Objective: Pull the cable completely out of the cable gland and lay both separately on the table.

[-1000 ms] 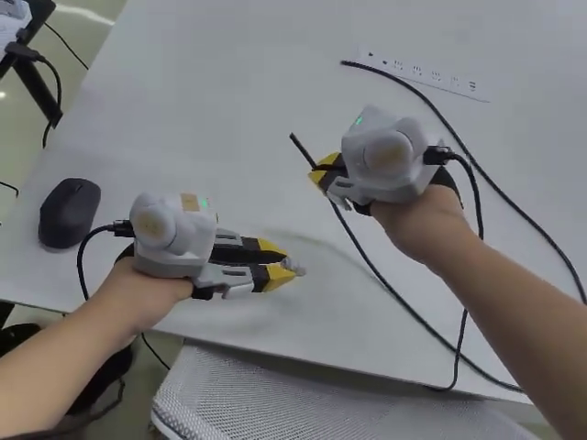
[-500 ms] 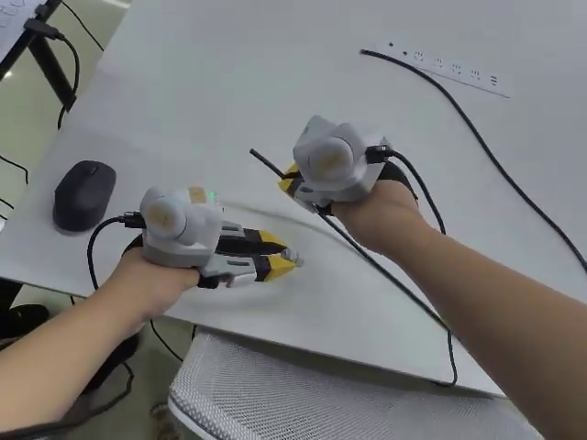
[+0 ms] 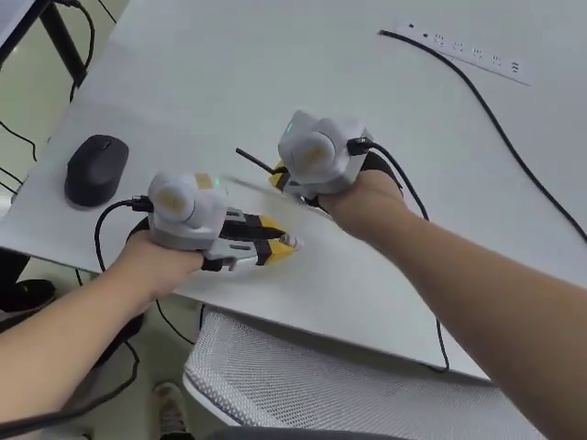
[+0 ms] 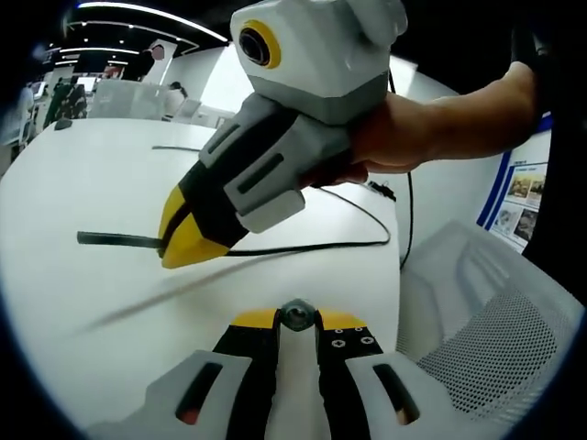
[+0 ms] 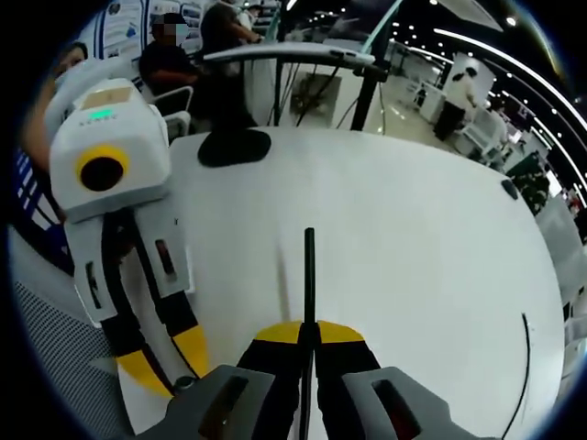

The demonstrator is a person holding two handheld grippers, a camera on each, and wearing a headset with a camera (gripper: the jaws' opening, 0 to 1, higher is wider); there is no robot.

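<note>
Two tongs over a white desk (image 3: 183, 55), one in each hand.

Head view: left tongs (image 3: 282, 246) closed on a small grey cable gland (image 3: 291, 243) above the near desk edge. Right tongs (image 3: 275, 177) just behind them, clamped on a black cable (image 3: 252, 160) whose short free end pokes out to the left. Black mouse (image 3: 96, 170) at left, white power strip (image 3: 470, 57) far right, mesh chair (image 3: 303, 385) below the desk edge.

Left gripper view: own tongs (image 4: 296, 321) narrow, pinching the cable gland (image 4: 296, 314) at their tips. Right tongs (image 4: 179, 243) above, gripping the cable (image 4: 110, 239), which is apart from the gland.

Right gripper view: own tongs (image 5: 309, 335) shut on the cable (image 5: 309, 275), which runs straight ahead over the desk. Left tongs (image 5: 167, 362) at left, mouse (image 5: 234, 147) beyond.
</note>
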